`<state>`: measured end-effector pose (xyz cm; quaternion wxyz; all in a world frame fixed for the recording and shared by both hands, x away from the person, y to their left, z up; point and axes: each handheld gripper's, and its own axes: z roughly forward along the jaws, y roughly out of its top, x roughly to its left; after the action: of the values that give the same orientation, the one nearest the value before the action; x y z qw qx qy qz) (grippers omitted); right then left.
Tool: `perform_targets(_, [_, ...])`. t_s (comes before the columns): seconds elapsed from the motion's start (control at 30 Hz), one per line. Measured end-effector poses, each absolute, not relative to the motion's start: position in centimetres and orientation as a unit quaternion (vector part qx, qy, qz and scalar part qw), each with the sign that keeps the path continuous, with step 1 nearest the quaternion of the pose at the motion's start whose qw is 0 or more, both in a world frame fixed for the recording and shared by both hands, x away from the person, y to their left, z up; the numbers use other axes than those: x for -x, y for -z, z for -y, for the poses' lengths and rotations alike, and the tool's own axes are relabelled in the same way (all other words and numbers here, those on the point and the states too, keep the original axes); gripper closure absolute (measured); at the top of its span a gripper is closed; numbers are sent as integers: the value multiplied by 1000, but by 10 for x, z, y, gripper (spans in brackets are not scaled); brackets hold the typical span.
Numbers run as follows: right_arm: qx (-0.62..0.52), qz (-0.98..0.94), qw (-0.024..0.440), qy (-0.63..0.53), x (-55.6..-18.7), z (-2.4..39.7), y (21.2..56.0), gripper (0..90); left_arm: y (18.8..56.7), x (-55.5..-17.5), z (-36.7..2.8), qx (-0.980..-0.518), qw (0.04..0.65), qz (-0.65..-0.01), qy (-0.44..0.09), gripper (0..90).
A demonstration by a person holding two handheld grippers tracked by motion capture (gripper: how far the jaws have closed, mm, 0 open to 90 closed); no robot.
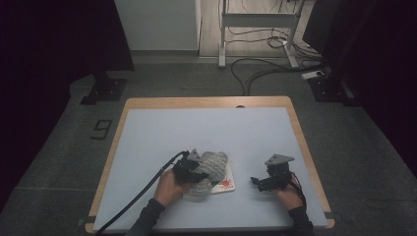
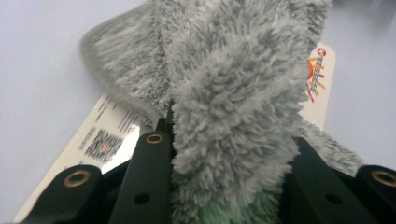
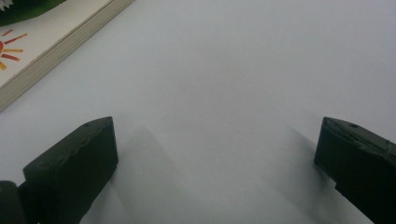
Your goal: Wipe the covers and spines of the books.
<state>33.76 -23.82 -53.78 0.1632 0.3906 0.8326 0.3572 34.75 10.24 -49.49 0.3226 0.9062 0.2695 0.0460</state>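
A fluffy grey cloth [image 1: 212, 166] lies bunched near the table's front middle, partly on a flat white packet [image 1: 226, 185] with a red sun print. My left gripper [image 1: 191, 170] is shut on a thick fold of the cloth [image 2: 233, 93], with both black jaws pressed into the pile around my left gripper [image 2: 229, 154]. The packet [image 2: 95, 140] shows a printed code beneath the cloth. My right gripper [image 1: 261, 183] rests open to the right of the packet, low over the bare table. Nothing lies between the jaws of my right gripper [image 3: 219, 144], and the packet's corner [image 3: 42, 51] is at upper left.
The pale table top [image 1: 206, 128] has a wooden rim [image 1: 206, 102]. A black cable [image 1: 133, 201] trails from the left gripper toward the front left edge. Beyond the table are floor cables [image 1: 260, 71] and a desk frame [image 1: 255, 19].
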Motion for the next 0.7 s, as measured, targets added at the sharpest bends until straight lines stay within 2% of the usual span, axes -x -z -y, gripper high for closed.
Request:
perform_targets(0.53, [-391, -833, 163, -357, -338, 238, 538, 0, 492, -333, -150, -899, 315, -300, -61, 702])
perform_targets(0.7, [-391, -833, 163, -357, -338, 238, 538, 0, 491, -331, -154, -897, 313, -304, -62, 702])
